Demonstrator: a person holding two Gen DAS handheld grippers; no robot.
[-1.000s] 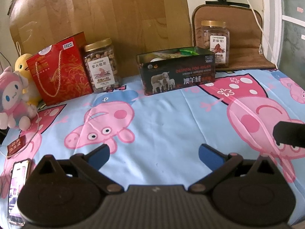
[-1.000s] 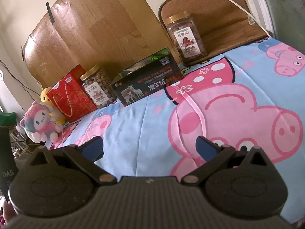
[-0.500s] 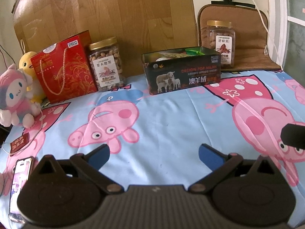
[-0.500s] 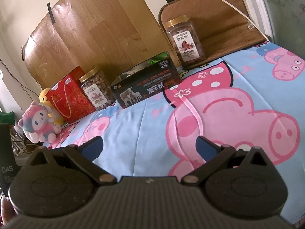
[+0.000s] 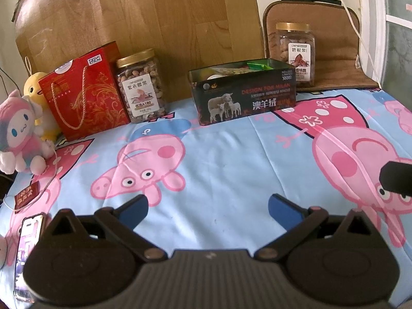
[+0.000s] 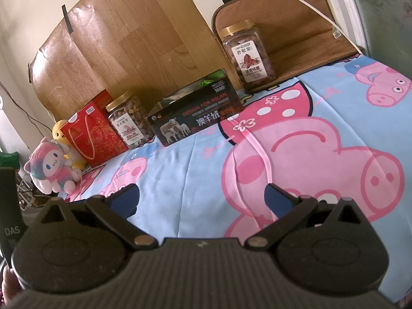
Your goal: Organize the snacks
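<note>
The snack box (image 5: 244, 92) sits open-topped at the back of the desk (image 5: 231, 154) — one nut jar (image 5: 141, 85) to its left, another (image 5: 296, 51) behind it to the right. I see my left tool (image 5: 207, 207) and right tool (image 6: 202, 197) spread wide, both empty.

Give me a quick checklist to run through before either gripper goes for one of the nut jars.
1. Left gripper open and holding nothing: ok.
2. Right gripper open and holding nothing: ok.
3. Jar beside the red gift bag, the left jar, upright with gold lid on: ok.
4. Right jar upright on the brown mat, lid on: ok.
5. Black box open at the top with packets already inside; room for a jar: cannot tell.
6. Bedsheet between the grippers and the jars free of obstacles: ok. The phone and plush toy lie off to the left.
</note>
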